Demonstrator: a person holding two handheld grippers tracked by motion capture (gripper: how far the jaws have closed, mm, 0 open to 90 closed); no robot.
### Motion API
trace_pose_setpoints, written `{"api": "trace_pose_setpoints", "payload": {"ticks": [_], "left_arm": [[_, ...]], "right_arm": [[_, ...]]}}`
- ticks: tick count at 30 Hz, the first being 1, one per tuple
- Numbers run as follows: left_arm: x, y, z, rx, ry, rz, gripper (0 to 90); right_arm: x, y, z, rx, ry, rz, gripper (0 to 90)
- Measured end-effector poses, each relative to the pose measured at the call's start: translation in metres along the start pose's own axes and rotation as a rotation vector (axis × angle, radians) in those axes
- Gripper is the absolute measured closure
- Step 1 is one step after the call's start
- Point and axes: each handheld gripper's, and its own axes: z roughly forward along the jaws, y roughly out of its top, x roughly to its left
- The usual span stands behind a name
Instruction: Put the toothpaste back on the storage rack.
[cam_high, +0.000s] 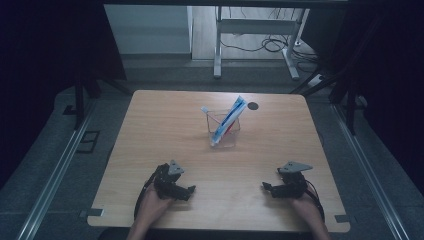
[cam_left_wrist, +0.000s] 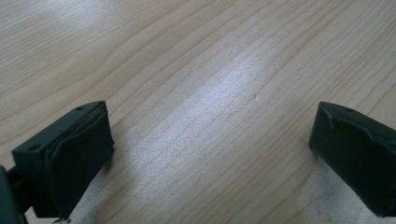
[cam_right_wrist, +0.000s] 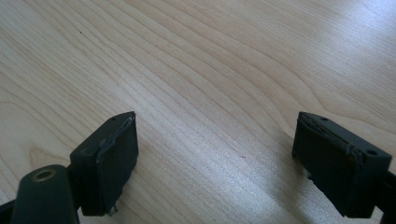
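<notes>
A clear plastic cup (cam_high: 223, 131) stands at the middle of the wooden table (cam_high: 150, 130). A blue, white and red toothpaste tube (cam_high: 229, 119) leans in it, along with a toothbrush (cam_high: 206, 110) whose head sticks out at the upper left. My left gripper (cam_high: 189, 190) rests near the front edge at the left, held by a hand, and points to the right. My right gripper (cam_high: 266, 187) rests near the front edge at the right and points to the left. In each gripper view the jaws stand wide apart over bare wood: left gripper (cam_left_wrist: 210, 140), right gripper (cam_right_wrist: 215, 149).
A dark round spot (cam_high: 253, 106) marks the table behind the cup. Beyond the table stands a white desk frame (cam_high: 255, 30) with cables (cam_high: 270, 45) on the floor. Metal rails (cam_high: 55, 170) run along both sides of the table.
</notes>
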Motion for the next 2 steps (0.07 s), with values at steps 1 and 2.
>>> {"api": "trace_pose_setpoints", "payload": {"ticks": [1,2], "left_arm": [[-0.0001,0.0,0.0,0.0,0.0,-0.001,0.0],[-0.0001,0.0,0.0,0.0,0.0,-0.001,0.0]], "right_arm": [[0.0,0.0,0.0,0.0,0.0,0.0,14.3],[0.0,0.0,0.0,0.0,0.0,0.0,14.3]]}}
